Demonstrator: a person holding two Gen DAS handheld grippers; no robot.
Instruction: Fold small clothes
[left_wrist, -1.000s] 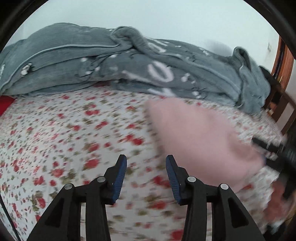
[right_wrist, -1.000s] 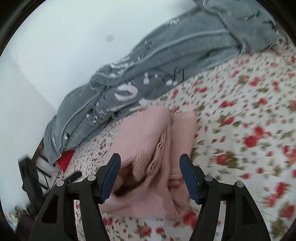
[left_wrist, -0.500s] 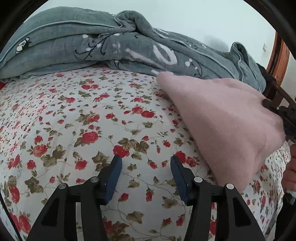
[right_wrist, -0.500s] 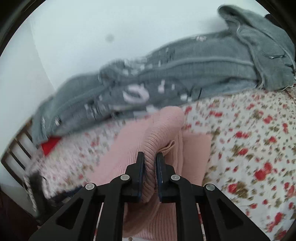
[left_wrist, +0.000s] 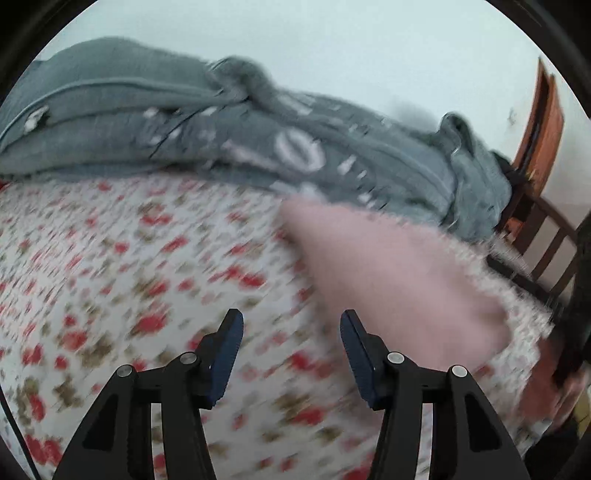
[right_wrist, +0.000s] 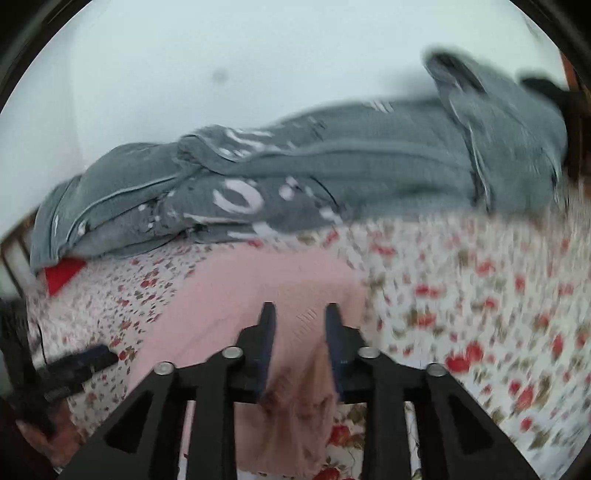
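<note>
Bed (left_wrist: 110, 280) with the red-flower sheet fills both views, motion-blurred. Grey blanket (right_wrist: 332, 177) is bunched along the far side against the pale wall, white marks on it. Wooden chair frame (left_wrist: 543, 206) shows at the right edge of the left wrist view. Small red item (right_wrist: 61, 275) pokes out from under the blanket's end.

Pink knit garment (right_wrist: 258, 291) lies flat on the sheet, near the blanket — a loose fold of it rises up between the fingers of the right gripper (right_wrist: 300, 314). Those jaws have just been opening; they stand a little apart with the fold between them, pads not clearly pressing on it.

Left gripper (left_wrist: 291, 321) hangs over bare sheet just beside the garment's edge — jaws apart, nothing between them, widened slightly over the last second.
</note>
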